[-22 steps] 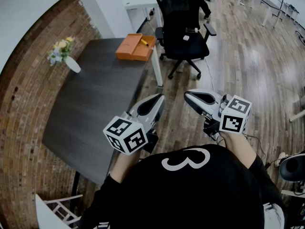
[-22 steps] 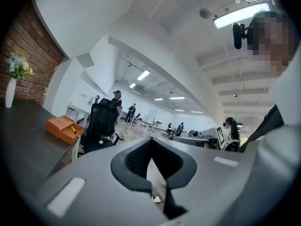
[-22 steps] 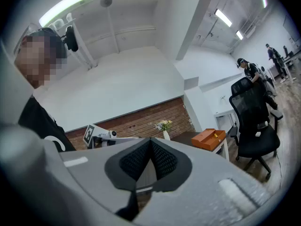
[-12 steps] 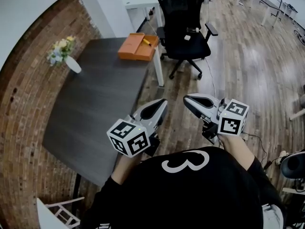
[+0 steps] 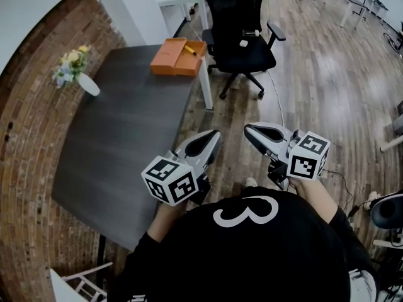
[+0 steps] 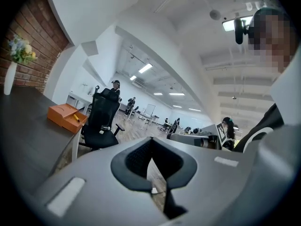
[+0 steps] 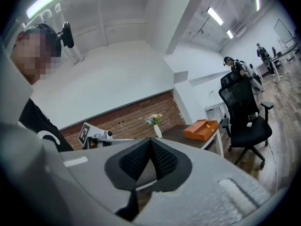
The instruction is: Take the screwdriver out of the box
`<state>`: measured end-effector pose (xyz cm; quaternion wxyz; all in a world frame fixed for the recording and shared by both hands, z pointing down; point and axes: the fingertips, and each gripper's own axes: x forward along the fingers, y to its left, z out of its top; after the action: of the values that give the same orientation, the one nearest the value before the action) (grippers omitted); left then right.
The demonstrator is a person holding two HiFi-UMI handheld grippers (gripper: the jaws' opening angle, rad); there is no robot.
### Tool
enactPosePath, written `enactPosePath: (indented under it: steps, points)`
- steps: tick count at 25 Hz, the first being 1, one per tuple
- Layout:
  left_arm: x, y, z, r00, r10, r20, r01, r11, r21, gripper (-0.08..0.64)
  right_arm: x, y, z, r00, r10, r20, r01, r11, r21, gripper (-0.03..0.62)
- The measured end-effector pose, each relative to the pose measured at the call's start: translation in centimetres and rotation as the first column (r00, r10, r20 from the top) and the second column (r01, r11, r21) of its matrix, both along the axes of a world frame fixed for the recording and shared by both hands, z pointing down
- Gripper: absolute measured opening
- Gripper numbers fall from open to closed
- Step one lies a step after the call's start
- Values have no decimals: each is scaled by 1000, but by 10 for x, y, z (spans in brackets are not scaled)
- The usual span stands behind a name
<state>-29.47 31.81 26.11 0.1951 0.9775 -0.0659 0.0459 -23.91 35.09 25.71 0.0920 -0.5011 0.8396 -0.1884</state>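
**Both grippers shut and empty, well apart from the box**

The left gripper (image 5: 213, 136) and the right gripper (image 5: 247, 129) are held side by side in front of the person, pointing roughly level. Each has its jaws pressed together with nothing between them. The left gripper hangs at the right edge of the dark table (image 5: 119, 137); the right gripper is over the wooden floor (image 5: 315, 87). The orange box (image 5: 169, 58) lies open at the table's far corner. The screwdriver (image 5: 189, 51), yellow-handled, lies inside it toward the right side. A black chair (image 5: 239, 36) stands just beside that corner. A vase (image 5: 87, 84) of flowers stands by the brick wall (image 5: 31, 143).
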Motion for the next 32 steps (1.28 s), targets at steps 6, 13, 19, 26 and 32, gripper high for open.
enactPosePath:
  steps: [6, 13, 19, 26, 32]
  points:
    - [25, -42, 10, 1000, -14, 8, 15, 1000, -14, 9, 23, -40, 5, 1000, -23, 3, 23, 1000, 21, 2]
    - [90, -117, 17, 1000, -16, -6, 16, 999, -30, 9, 87, -123, 19, 997, -72, 41, 72, 997, -11, 2]
    - [171, -197, 15, 999, -40, 7, 40, 999, -33, 9, 160, -204, 17, 992, -115, 53, 116, 993, -18, 2]
    - [227, -261, 6, 991, -133, 12, 133, 991, 2, 6, 220, -262, 8, 989, -146, 24, 146, 989, 11, 2]
    - [231, -298, 3, 982, -189, -6, 189, 982, -12, 0, 237, -294, 11, 987, -160, 15, 160, 987, 14, 2]
